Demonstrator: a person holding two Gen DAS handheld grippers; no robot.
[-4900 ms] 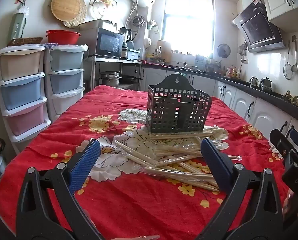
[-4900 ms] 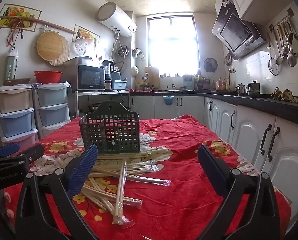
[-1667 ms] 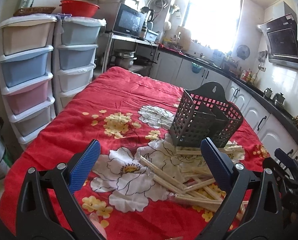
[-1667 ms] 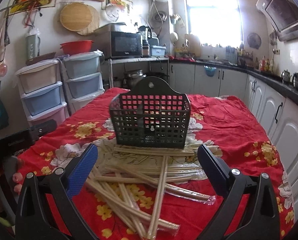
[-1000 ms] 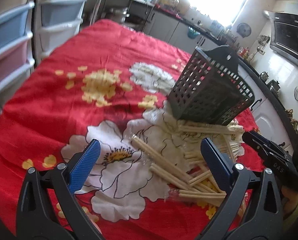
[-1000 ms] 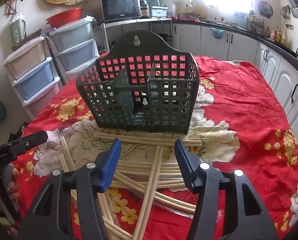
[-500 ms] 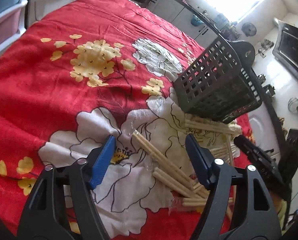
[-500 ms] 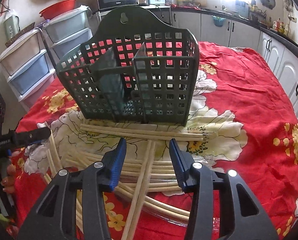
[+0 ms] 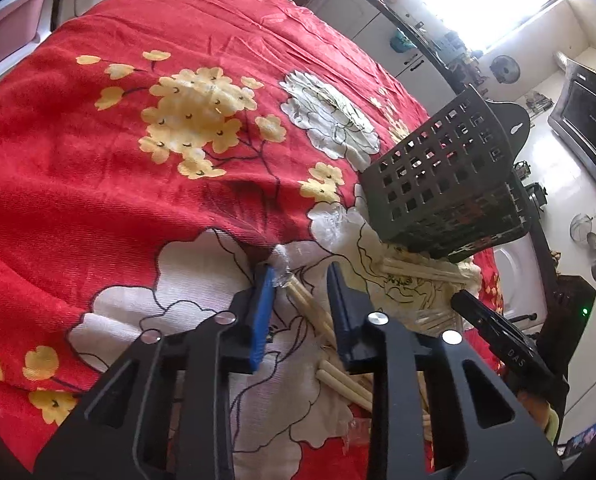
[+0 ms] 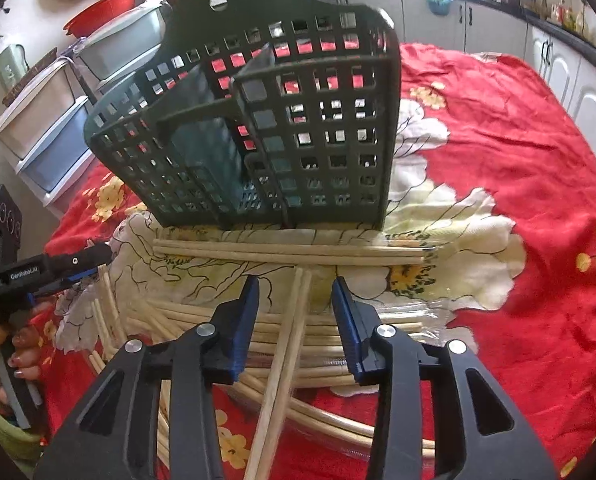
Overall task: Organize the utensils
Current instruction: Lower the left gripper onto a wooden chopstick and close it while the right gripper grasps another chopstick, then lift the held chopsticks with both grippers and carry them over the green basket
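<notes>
On the red cloth: your chopsticks point(image 10: 282, 344) lie in a heap just before the black basket point(image 10: 258, 128).
Left gripper point(image 9: 299, 276): jaws closing around one wrapped pair's tip, not yet pinching.
Right gripper point(image 10: 296, 292): jaws closing, a pair between them, untouched.
Why: you straddle each pair to lift it.
Pointing: right pair's length runs toward the basket.

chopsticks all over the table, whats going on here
A person with a gripper in each hand is sorting chopsticks off a red flowered cloth toward a dark basket, which looks empty. The left gripper is closing around one wrapped pair; the right gripper is closing around another pair. Neither pair is clamped or lifted yet. The rest lie in a pile.
</notes>
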